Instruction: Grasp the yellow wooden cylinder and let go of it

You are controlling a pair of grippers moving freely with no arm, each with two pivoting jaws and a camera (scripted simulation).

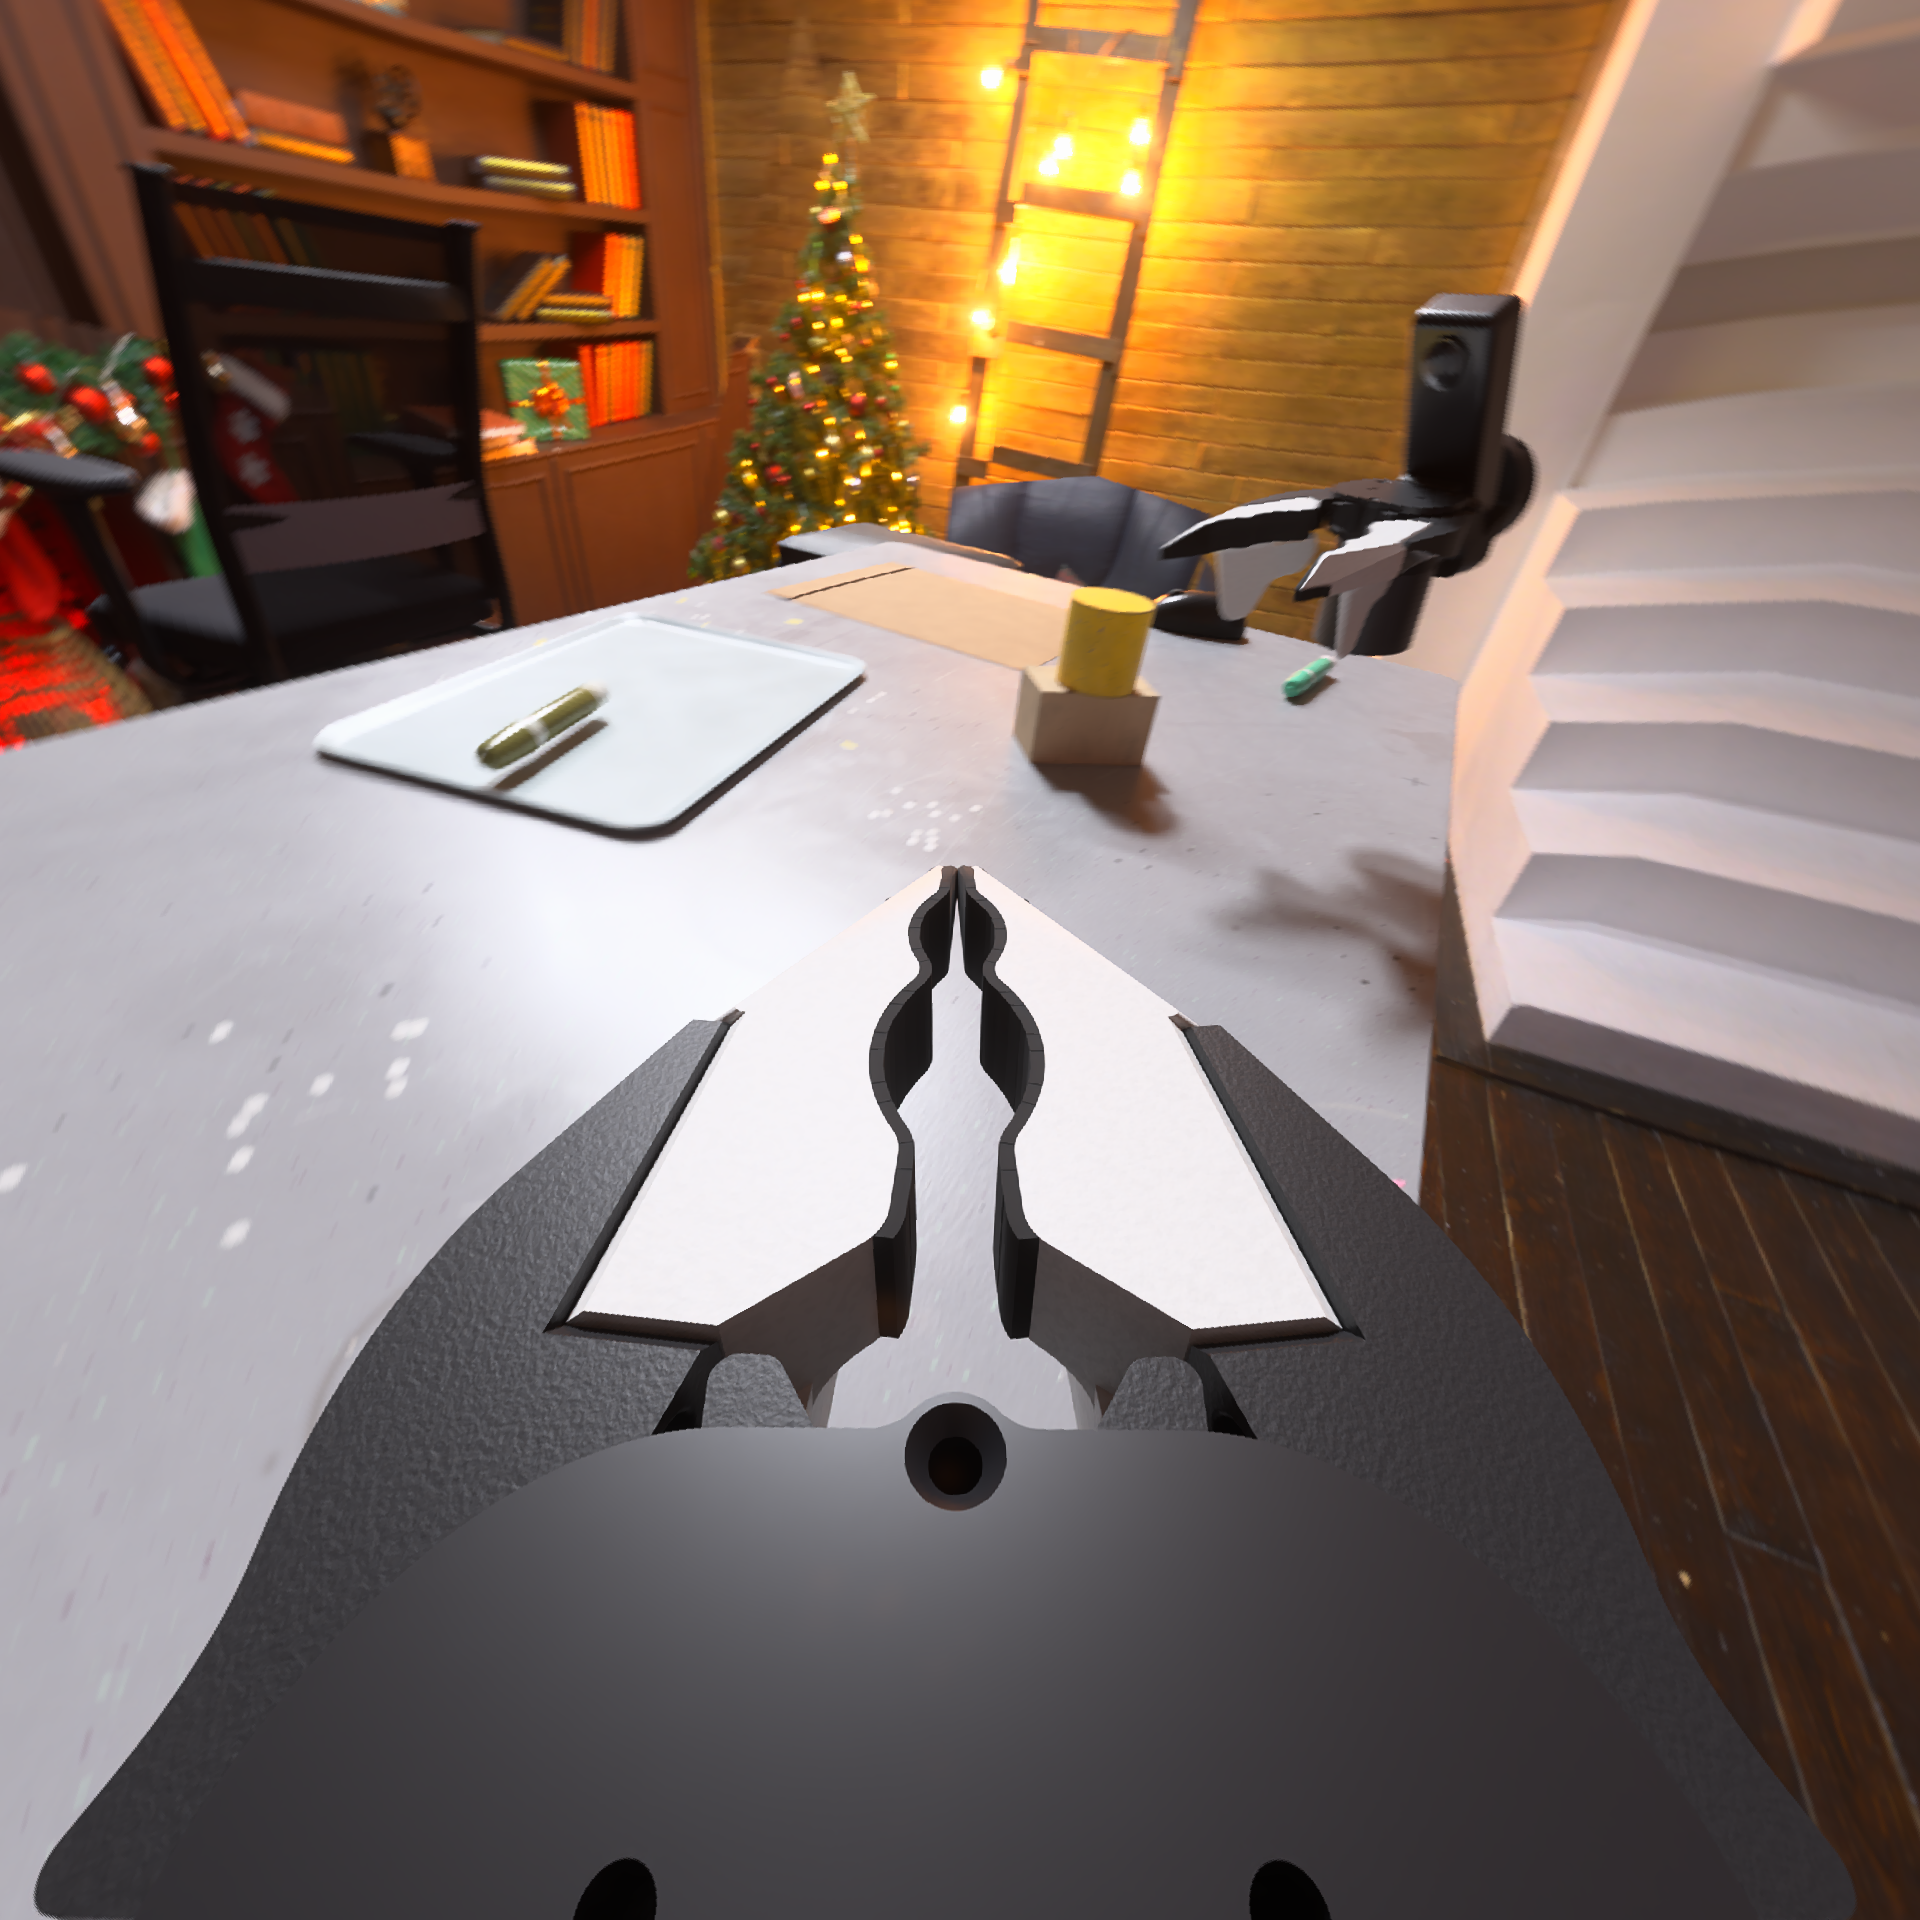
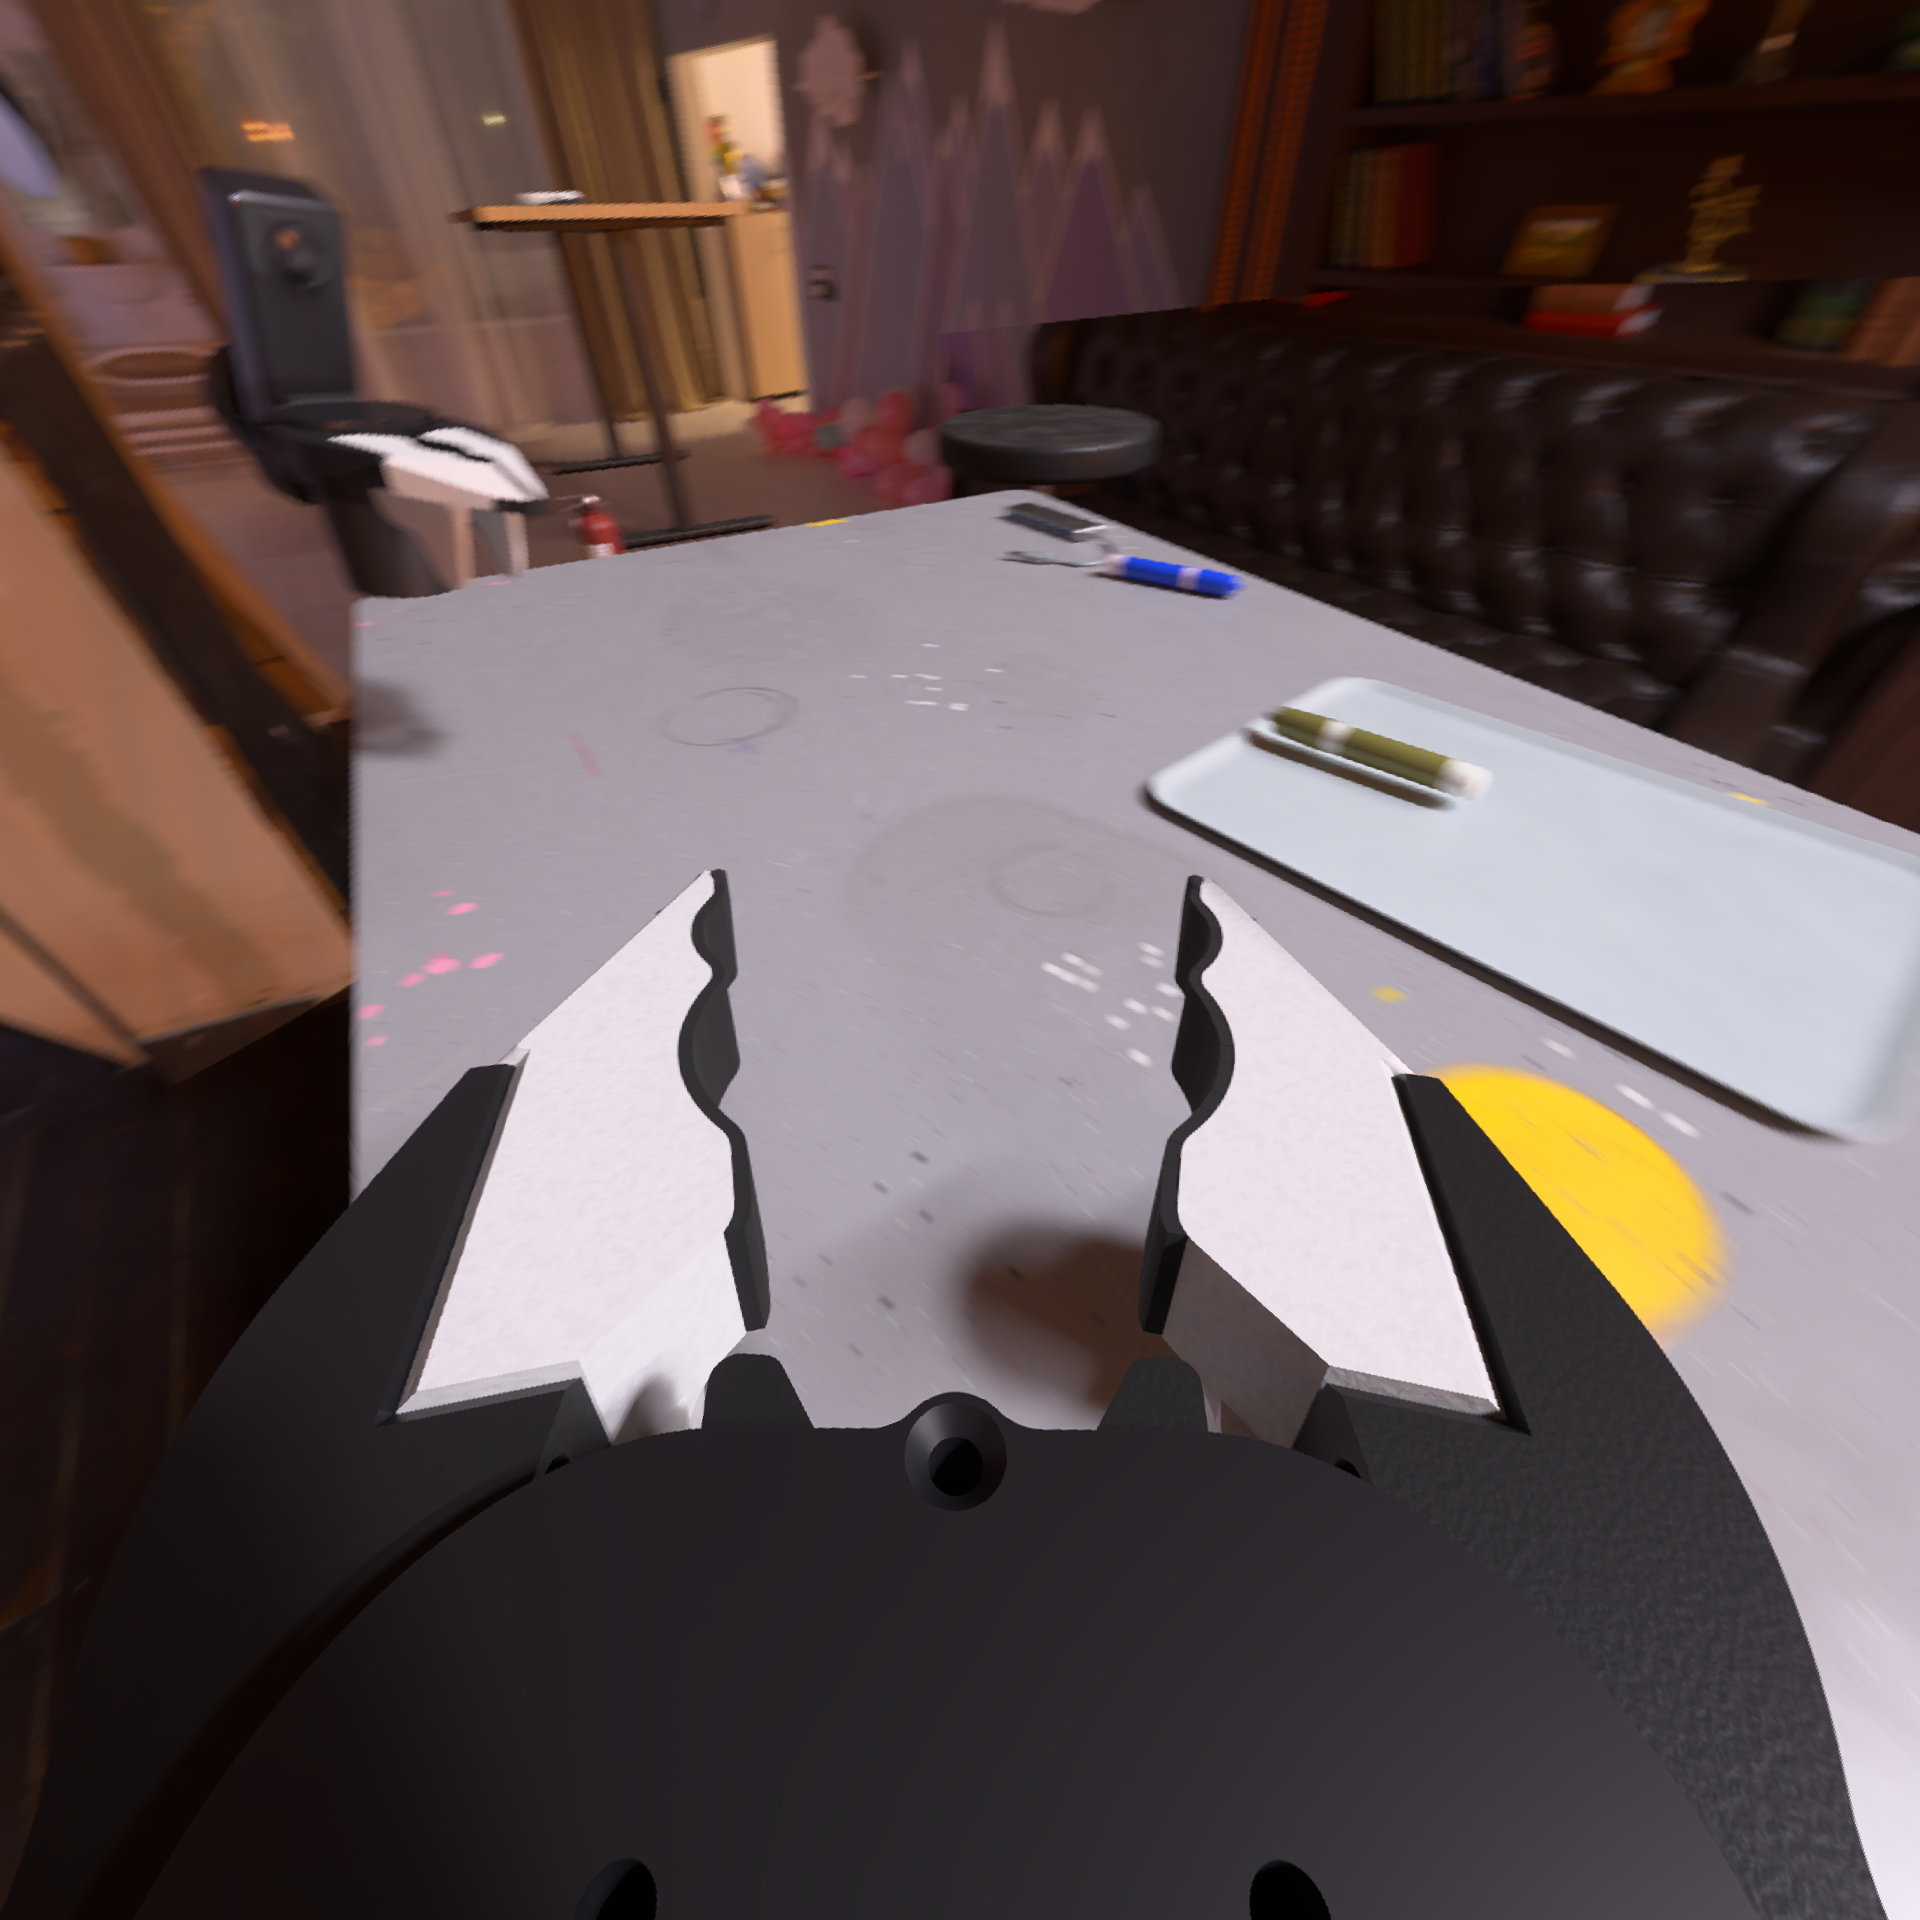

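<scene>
On the left of the grey table point(image 1: 260, 1039), a white tray point(image 1: 727, 686) carries an olive marker point(image 1: 542, 725), well apart from the work. The left gripper point(image 1: 954, 878) hangs low over bare table, tips pressed together, holding nothing. Further right, the yellow wooden cylinder point(image 1: 1104, 641) stands upright on a small tan wooden block point(image 1: 1084, 722). It is likely light, rigid and smooth, so pinching across its round sides at mid-height seems best; a nudge could topple it off the block. The right gripper point(image 1: 1278, 561) hovers just beside it, fingers spread, empty. A green marker point(image 1: 1307, 676) lies near the table's right edge, where room is tight.
</scene>
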